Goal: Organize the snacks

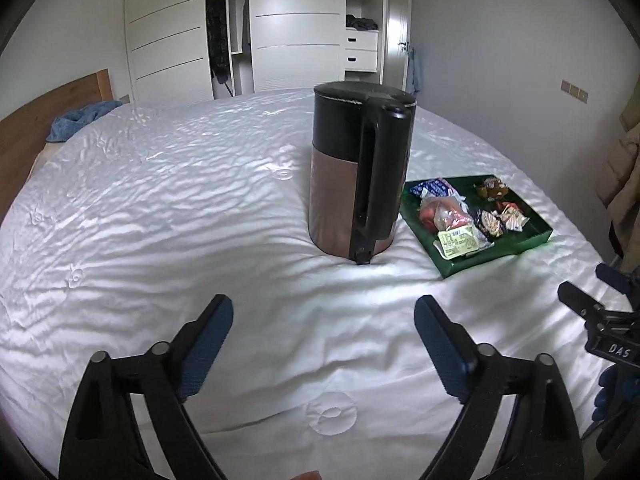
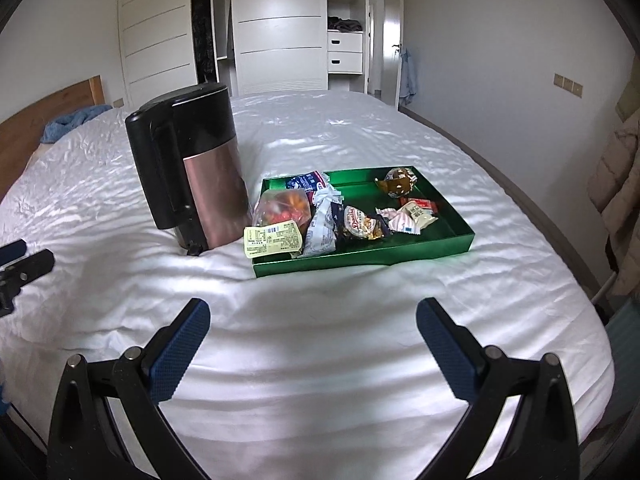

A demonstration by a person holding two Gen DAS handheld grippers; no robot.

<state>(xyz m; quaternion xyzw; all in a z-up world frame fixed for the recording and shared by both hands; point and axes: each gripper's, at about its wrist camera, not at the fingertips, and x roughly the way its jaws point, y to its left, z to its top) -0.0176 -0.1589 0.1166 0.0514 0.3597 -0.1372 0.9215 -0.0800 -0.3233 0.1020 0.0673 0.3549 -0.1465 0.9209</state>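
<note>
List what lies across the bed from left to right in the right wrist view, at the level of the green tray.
Left gripper at the picture's left edge → kettle → yellow-labelled packet hanging over the tray's near-left corner → green tray of snacks.

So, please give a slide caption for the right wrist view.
Open right gripper above white bed, facing green snack tray beside kettle.

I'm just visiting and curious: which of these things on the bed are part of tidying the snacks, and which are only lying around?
Part of the job:
green tray
snack packets in it

Just lying about:
kettle
blue cloth near the headboard
white bedcover
</note>
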